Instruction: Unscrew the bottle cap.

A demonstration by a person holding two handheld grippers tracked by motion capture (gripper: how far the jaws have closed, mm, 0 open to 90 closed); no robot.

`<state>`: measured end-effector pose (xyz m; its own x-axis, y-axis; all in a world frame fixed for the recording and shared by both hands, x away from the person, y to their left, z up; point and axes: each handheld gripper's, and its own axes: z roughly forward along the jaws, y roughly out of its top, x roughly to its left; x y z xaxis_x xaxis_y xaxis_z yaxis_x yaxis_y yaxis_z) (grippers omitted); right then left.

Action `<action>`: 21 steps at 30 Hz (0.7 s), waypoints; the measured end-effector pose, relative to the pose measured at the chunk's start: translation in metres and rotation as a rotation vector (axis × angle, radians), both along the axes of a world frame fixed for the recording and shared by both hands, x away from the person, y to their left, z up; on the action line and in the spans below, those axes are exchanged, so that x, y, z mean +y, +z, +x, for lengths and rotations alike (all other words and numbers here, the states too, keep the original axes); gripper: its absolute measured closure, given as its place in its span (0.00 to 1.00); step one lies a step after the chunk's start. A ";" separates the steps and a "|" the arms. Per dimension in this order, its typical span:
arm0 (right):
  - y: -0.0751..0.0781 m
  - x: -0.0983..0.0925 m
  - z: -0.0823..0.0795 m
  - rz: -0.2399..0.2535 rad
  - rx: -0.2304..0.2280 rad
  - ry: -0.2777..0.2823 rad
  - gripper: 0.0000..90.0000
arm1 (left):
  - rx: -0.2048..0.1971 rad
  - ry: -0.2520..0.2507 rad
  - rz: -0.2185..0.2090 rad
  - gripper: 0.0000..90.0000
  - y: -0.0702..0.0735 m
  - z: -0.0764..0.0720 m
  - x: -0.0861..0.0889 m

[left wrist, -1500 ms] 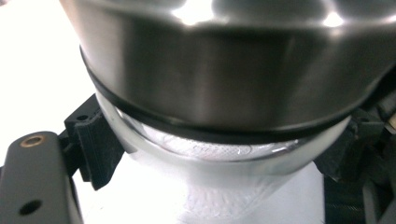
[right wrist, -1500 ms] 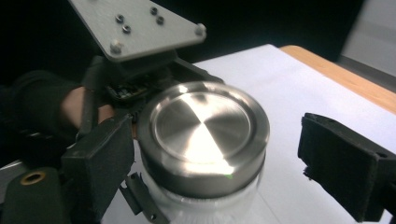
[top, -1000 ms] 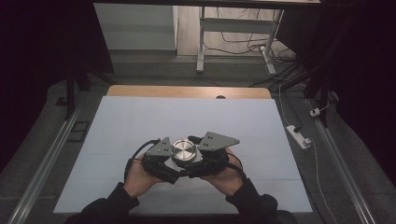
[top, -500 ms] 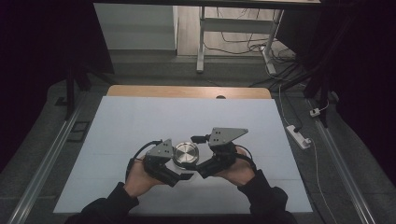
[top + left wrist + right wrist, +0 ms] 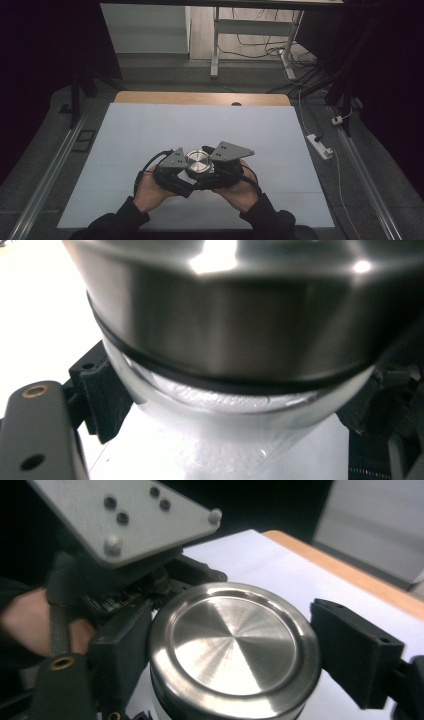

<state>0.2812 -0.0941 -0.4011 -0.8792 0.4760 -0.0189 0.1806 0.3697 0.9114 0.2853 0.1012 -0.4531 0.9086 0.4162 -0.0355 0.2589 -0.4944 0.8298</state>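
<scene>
The right gripper [image 5: 207, 162] has just let go and re-gripped: half a second ago its jaws were spread and it sat out toward 3 o'clock of the lid; now it is back in against the left gripper [image 5: 192, 172], as it was a second ago. I read this as a regrasp between turns, so the lid is likely being unscrewed in strokes and is not yet off.

The jar [image 5: 225, 415] is a clear glass one with a steel lid [image 5: 232, 642], held just above the white table [image 5: 125, 135] near its 6 o'clock edge. The left jaws pinch the glass body just under the lid's black seal. The right jaws have closed – both black pads sit against the lid's rim, at 9 and 3 o'clock in the right gripper view.
</scene>
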 end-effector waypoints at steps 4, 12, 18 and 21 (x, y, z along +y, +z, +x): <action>0.001 -0.008 0.007 0.032 0.021 0.125 0.22 | 0.013 -0.091 -0.030 0.17 0.001 0.001 0.004; 0.003 -0.015 0.013 0.056 0.020 0.250 0.22 | 0.014 -0.162 -0.045 0.17 0.001 0.002 0.004; 0.002 -0.018 0.016 0.073 0.029 0.331 0.22 | 0.019 -0.235 -0.065 0.17 0.000 0.003 0.006; 0.001 -0.021 0.019 0.079 0.032 0.406 0.22 | 0.018 -0.274 -0.066 0.17 -0.001 0.002 0.006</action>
